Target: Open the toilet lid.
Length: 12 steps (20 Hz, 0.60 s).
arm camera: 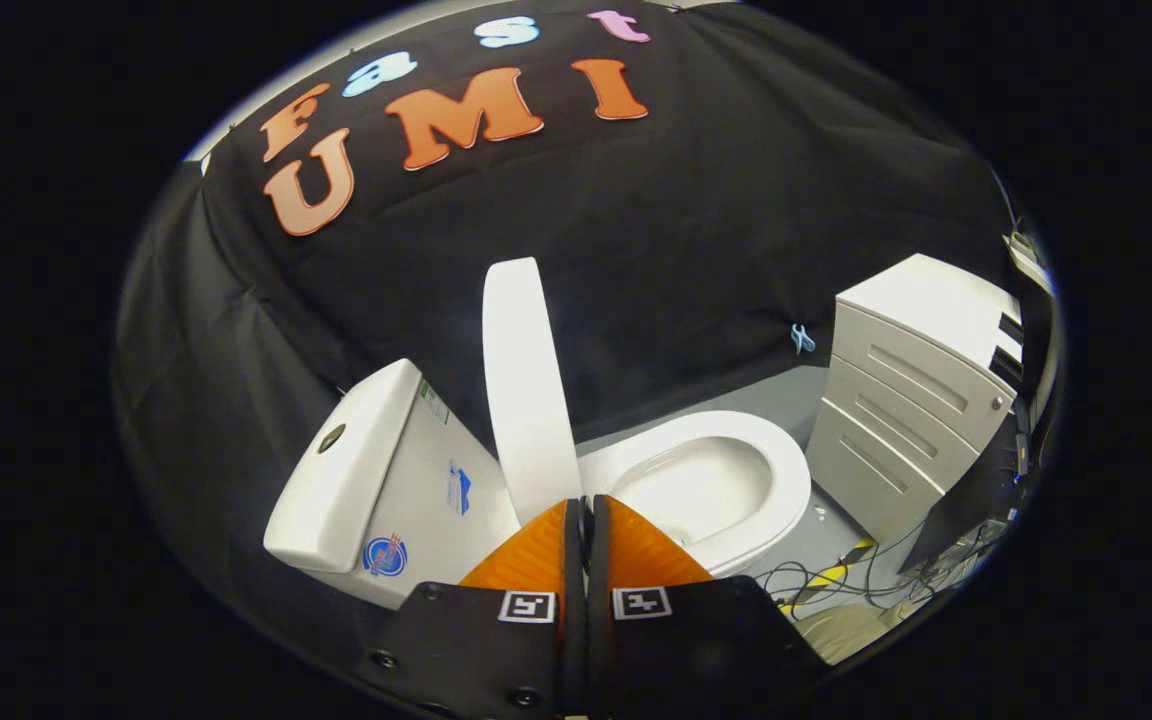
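Observation:
A white toilet stands ahead of me on a grey floor. Its lid [526, 380] is raised, seen nearly edge-on, standing upright between the tank [366, 470] and the bowl. The seat [746, 445] lies down around the open bowl [696, 490]. My gripper [586, 503] sits just in front of the lid's lower edge. Its two orange fingers [536, 555] are pressed together with nothing between them, and they do not hold the lid.
A white drawer cabinet [916, 390] stands beyond the bowl, close to the seat's far rim. Loose cables [836, 580] and yellow-black tape lie on the floor beside the bowl. A small blue clip [802, 340] hangs on the black cloth wall behind.

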Each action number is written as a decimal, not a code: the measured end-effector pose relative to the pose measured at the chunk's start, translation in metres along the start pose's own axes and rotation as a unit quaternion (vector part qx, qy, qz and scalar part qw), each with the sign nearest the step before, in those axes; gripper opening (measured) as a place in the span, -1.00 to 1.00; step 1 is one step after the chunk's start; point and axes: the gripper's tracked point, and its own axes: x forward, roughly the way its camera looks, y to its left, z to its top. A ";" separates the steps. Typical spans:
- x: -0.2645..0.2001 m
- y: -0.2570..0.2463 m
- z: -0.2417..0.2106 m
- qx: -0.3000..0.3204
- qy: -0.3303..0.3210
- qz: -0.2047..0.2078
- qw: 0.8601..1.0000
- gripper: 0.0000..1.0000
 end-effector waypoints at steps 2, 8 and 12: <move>-0.001 0.015 -0.002 -0.016 -0.002 0.006 1.000 -0.85; -0.007 0.055 -0.012 -0.057 -0.009 0.026 0.998 -0.85; -0.009 0.078 -0.021 -0.074 -0.010 0.041 0.996 -0.85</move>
